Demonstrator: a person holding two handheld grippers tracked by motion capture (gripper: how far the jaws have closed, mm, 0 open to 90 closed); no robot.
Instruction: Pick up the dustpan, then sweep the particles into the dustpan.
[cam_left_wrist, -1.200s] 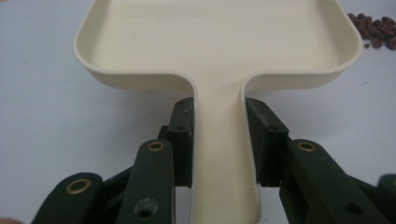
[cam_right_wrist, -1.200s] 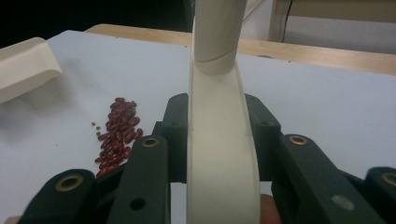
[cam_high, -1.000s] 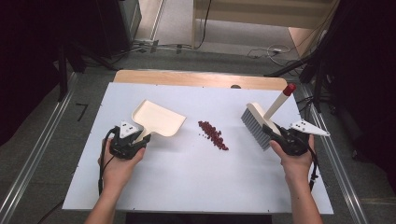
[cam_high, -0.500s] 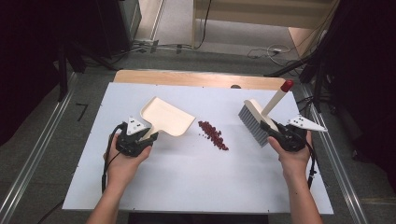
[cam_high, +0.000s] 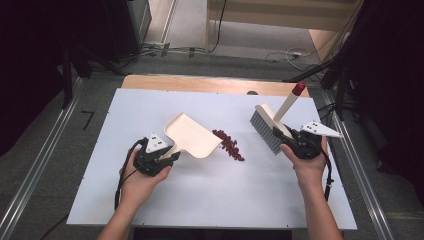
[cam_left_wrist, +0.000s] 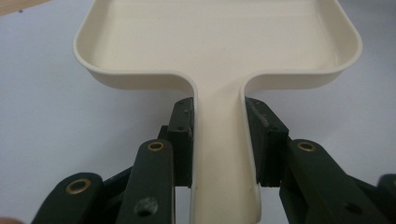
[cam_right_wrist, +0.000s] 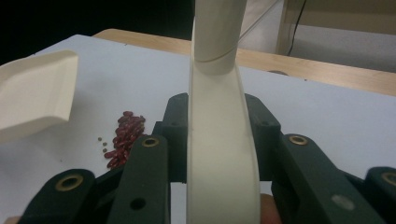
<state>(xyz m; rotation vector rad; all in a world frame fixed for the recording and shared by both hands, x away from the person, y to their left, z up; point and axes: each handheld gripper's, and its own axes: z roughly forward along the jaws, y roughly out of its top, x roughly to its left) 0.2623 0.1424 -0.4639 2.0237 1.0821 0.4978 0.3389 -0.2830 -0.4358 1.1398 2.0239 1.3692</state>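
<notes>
A cream dustpan (cam_high: 192, 135) lies on the white table, its open edge close to a small pile of red beans (cam_high: 229, 145). My left gripper (cam_high: 167, 155) is shut on the dustpan's handle (cam_left_wrist: 219, 154), a pad on each side. To the right of the beans a cream brush (cam_high: 267, 130) with grey bristles and a red-tipped handle stands tilted. Its handle (cam_right_wrist: 219, 140) is clamped in my right gripper (cam_high: 290, 140), which is shut on it. From the right gripper view the beans (cam_right_wrist: 123, 137) and the dustpan's corner (cam_right_wrist: 35, 93) lie at the left.
The white table surface (cam_high: 150, 105) has a wooden strip (cam_high: 200, 84) along its far edge. Metal rails (cam_high: 47, 155) run down both sides. Cables (cam_high: 280, 54) lie on the floor beyond, with dark equipment at the back left.
My left gripper has carried the dustpan to the right, so its open edge now lies close to the beans. The right gripper and brush have hardly moved.
</notes>
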